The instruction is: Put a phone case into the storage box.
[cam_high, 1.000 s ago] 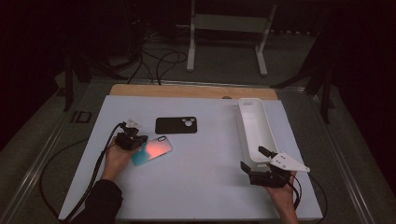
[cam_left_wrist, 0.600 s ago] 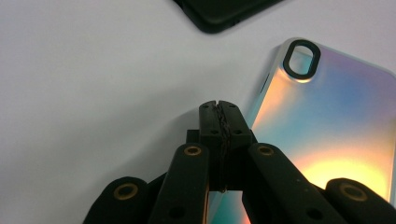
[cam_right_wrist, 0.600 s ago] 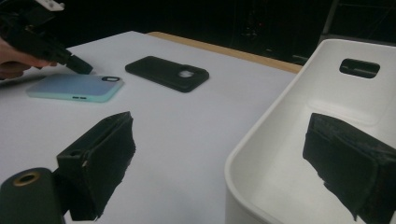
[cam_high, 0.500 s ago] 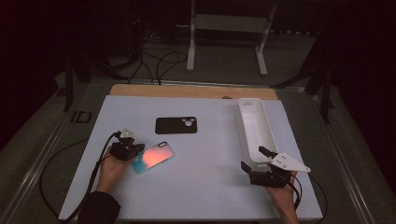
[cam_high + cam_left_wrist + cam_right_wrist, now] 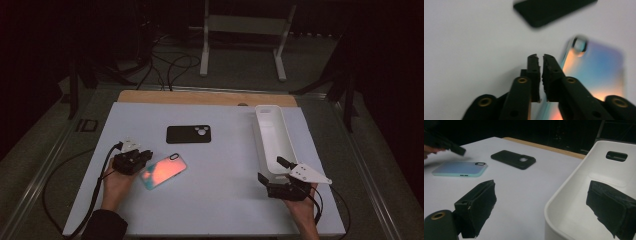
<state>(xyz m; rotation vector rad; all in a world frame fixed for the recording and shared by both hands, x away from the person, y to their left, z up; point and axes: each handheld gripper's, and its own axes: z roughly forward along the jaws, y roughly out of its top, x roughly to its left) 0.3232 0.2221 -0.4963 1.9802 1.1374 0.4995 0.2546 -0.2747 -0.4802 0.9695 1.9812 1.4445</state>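
Left tool (image 5: 142,160), jaws pressed together, touches the iridescent glossy phone case (image 5: 163,170) at centre-left of the white surface (image 5: 225,200). Spread first, then pinch its near edge. Right tool (image 5: 272,175) is spread by the white tray (image 5: 274,140).

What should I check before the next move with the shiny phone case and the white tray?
1. Left gripper shut: ok, jaws nearly closed in its own view.
2. Left gripper holding the iridescent phone case: cannot tell; the jaws sit at the case's edge, but nothing shows clearly between them.
3. Iridescent phone case flat on the table: cannot tell; the left gripper view is blurred.
4. Right gripper open: ok, jaws wide apart.
5. Right gripper astride the wall of the white tray: ok, one jaw outside the tray, one inside.
6. Black phone case apart from both grippers: ok, lying alone mid-table.
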